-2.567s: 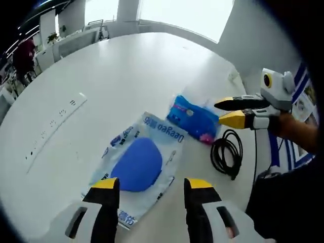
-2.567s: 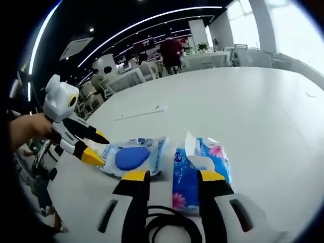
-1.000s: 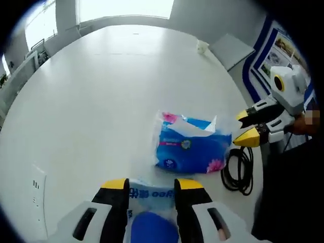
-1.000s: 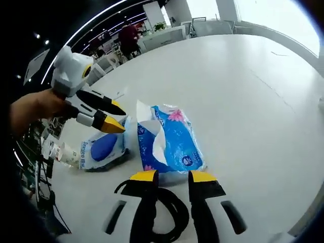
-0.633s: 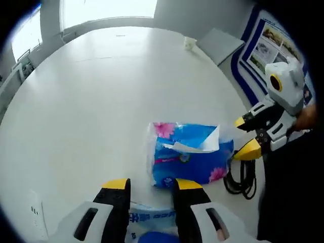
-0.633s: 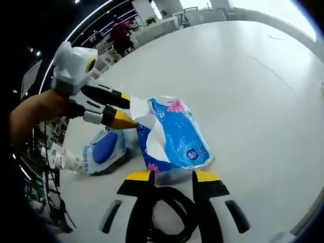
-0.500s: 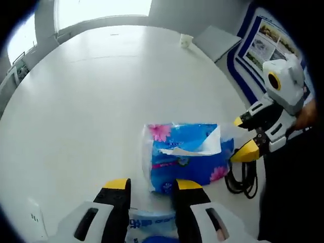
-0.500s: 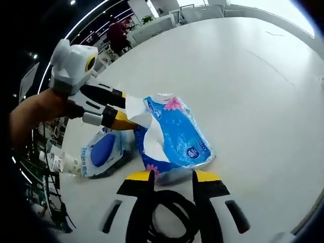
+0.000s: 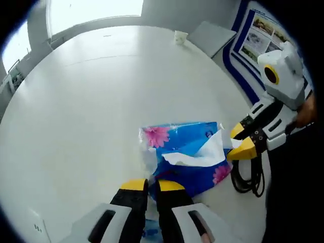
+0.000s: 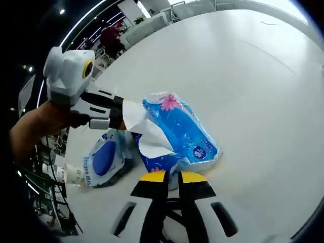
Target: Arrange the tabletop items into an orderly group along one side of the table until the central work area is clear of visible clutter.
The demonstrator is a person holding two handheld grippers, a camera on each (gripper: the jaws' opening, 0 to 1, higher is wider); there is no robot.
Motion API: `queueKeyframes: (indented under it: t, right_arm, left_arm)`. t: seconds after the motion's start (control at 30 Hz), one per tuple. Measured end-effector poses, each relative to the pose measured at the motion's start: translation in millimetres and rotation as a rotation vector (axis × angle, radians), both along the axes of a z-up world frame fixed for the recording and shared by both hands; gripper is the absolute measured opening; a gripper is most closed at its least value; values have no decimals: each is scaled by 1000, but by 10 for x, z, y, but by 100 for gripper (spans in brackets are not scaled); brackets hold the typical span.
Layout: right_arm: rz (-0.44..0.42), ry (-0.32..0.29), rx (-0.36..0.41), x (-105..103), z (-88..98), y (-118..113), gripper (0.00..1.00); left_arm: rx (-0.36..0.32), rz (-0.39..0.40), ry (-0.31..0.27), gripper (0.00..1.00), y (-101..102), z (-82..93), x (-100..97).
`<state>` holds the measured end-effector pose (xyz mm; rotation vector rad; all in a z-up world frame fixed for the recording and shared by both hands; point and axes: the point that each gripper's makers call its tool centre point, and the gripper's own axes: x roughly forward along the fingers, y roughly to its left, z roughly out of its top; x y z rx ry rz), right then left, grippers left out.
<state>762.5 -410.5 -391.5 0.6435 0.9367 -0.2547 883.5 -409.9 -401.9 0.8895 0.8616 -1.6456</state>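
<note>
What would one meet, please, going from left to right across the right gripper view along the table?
Left claw → wipes pack → tissue pack → bare white table.

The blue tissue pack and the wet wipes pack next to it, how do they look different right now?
The blue tissue pack is bulky, printed with pink flowers, with a white tissue sticking out of its top. The wet wipes pack is flatter, mostly pale, with a solid blue oval lid and nothing pulled out. The tissue pack lies nearer the table's middle, the wipes pack nearer its edge. Both are soft plastic packs lying side by side on the white table.
</note>
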Motion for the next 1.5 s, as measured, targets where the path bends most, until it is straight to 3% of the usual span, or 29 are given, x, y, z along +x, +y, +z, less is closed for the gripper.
queueKeyframes:
  t: [0.3,0.67,0.87,1.13,1.5]
  right_arm:
    - [6,-11,-15,-84,50,-18,0]
    - [-31,-127,-114,-94,390,-289,0]
    - [-12,-170,-190,-67,540,-467,0]
    - [122,-195,-282,119,667,-614,0]
    - [323,-191,-382,418,602,-708,0]
  left_arm:
    - [-11,15,18,0,16,173,-70]
    - [-102,106,30,0,12,638,-138]
    - [-133,195,46,0,108,777,-208]
    - [-172,374,67,0,269,791,-245]
    - [-180,621,134,1,439,608,-349]
